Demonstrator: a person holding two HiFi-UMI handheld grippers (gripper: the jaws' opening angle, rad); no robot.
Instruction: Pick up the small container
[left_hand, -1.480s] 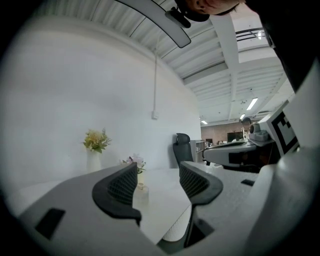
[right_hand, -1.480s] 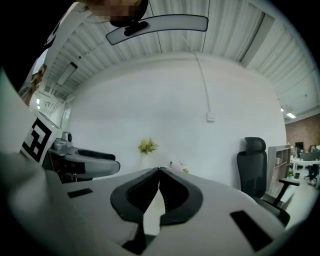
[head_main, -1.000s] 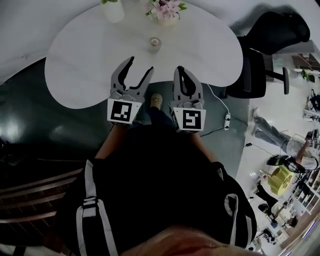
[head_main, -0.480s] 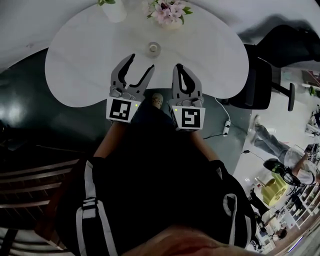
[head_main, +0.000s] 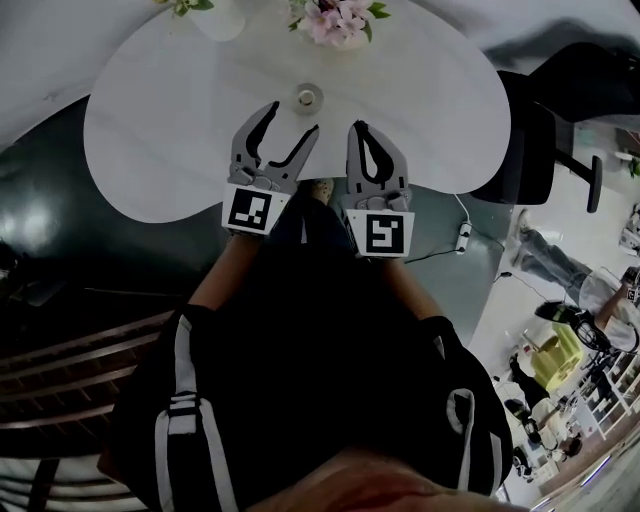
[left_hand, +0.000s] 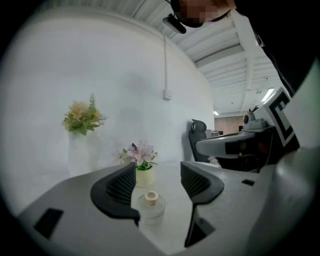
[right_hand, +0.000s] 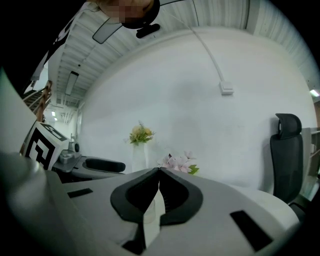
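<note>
Guessing the left hand-held gripper (left_hand: 157, 176), jaws open and just widened, clips the off-centre small container (left_hand: 150, 206) and tips it.

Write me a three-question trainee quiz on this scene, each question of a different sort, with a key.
1. Which gripper is open: the left gripper or the right gripper?
2. True or false: the small container lies on its side.
3. Where is the small container?
A. held in the right gripper
B. on the white table, just ahead of the left gripper
C. held in the left gripper

Key
1. The left. Its jaws have just been opening wider and nothing is between them. The right gripper is shut and empty.
2. False: it stands upright.
3. B
</note>
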